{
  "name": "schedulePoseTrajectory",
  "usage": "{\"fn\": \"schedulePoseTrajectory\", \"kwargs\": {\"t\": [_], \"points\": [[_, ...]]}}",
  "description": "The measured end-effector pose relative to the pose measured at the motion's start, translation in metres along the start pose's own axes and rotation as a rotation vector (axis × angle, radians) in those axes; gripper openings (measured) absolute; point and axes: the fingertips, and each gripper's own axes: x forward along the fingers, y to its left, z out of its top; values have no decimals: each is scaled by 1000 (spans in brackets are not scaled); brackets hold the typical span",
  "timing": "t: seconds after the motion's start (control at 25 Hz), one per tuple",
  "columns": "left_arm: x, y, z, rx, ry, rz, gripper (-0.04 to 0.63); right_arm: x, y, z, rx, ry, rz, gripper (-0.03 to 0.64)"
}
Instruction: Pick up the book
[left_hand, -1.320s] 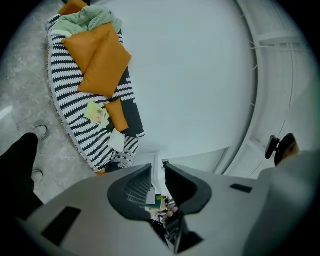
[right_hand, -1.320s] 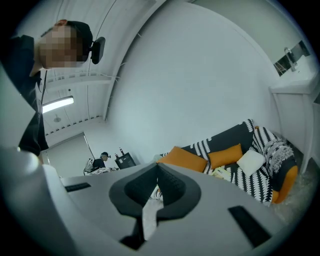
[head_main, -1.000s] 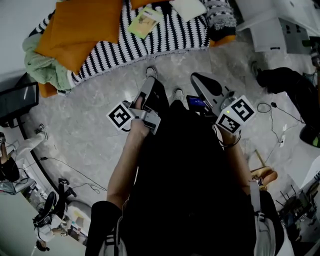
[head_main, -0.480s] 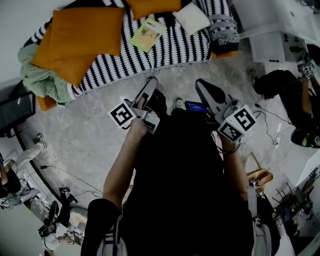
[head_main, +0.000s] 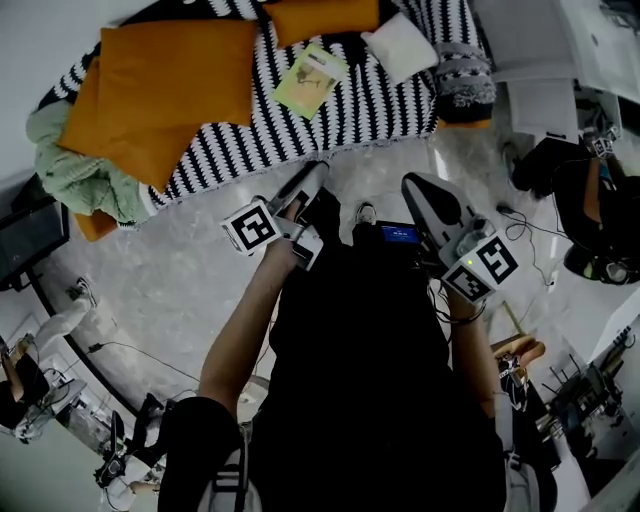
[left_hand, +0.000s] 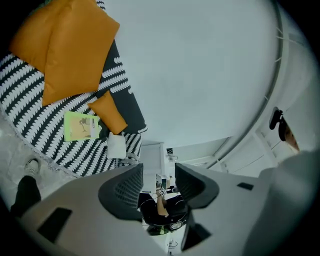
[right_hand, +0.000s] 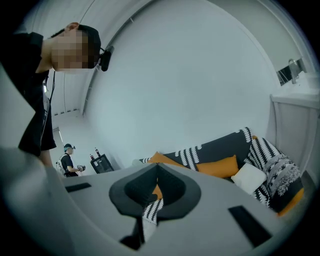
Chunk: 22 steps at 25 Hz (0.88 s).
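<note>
Head view first: a person in black stands on the grey marbled floor (head_main: 190, 290), facing a sofa with a black-and-white striped cover (head_main: 250, 130). The thin yellow-green book (head_main: 312, 80) lies flat on that cover. It sits between the big orange cushion (head_main: 170, 85) and the small white pillow (head_main: 400, 45), well apart from both tools. The left hand-held gripper (head_main: 308, 180) and the right hand-held gripper (head_main: 415, 190) are both out over the floor, pointing toward the sofa edge. A crumpled pale green blanket (head_main: 75, 165) hangs off the sofa's left end.

Left gripper view: the picture is tilted, and the left hand-held gripper (left_hand: 157, 172) has its jaws apart. They've just been opening, and nothing is between them. All you see in the gap is a far-off person in dark clothes (left_hand: 160, 210). The book (left_hand: 80, 126) is up and to the left on the striped cover (left_hand: 30, 85), just beside a smaller orange cushion (left_hand: 107, 112).

Right gripper view: the right hand-held gripper (right_hand: 157, 172) has its jaw tips together, with nothing in them. Past it the sofa (right_hand: 220, 145) carries an orange cushion (right_hand: 217, 166) and the white pillow (right_hand: 248, 176). I can't spot the book here.
</note>
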Motion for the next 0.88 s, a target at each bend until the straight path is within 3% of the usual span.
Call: {"fn": "schedulePoseTrajectory", "kwargs": {"t": [0.2,0.64,0.88], "points": [[13,15,32,69,47,-11,212,33,-3,3,5,16,-5,17],[32,53,61,12,5,32,235,66,-19,10,2,36,9,17],[55,84,70,43,-32,24,247,78,-40,-3,17,63,42,17]]}}
